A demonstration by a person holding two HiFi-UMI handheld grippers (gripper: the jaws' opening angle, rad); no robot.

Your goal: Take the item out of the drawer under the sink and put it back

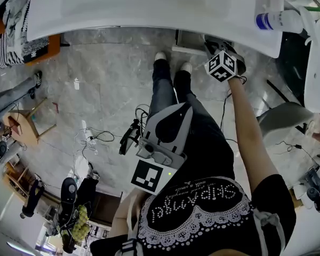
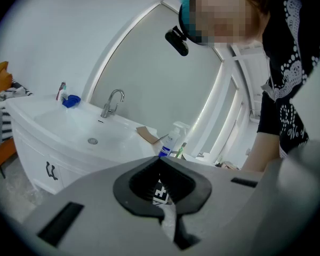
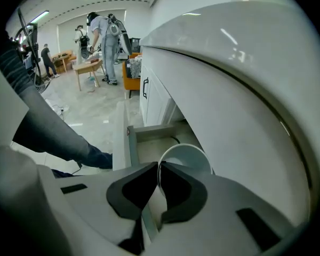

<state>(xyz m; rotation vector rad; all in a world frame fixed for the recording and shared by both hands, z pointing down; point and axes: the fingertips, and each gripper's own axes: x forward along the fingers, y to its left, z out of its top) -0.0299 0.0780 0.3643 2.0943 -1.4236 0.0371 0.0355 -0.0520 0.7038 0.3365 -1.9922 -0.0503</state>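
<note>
White bowl (image 3: 186, 157) pinched at rim by right gripper (image 3: 158, 165) jaws, over open drawer (image 3: 152, 130), lower part hidden behind jaws, left gripper (image 2: 160, 161) jaws pressed together, empty.

drawer (image 3: 149, 143): open, white bowl (image 3: 188, 156) fills near end | above: sink counter (image 3: 240, 79) overhangs closely | left: drawer front (image 3: 120, 145) blocks
</note>
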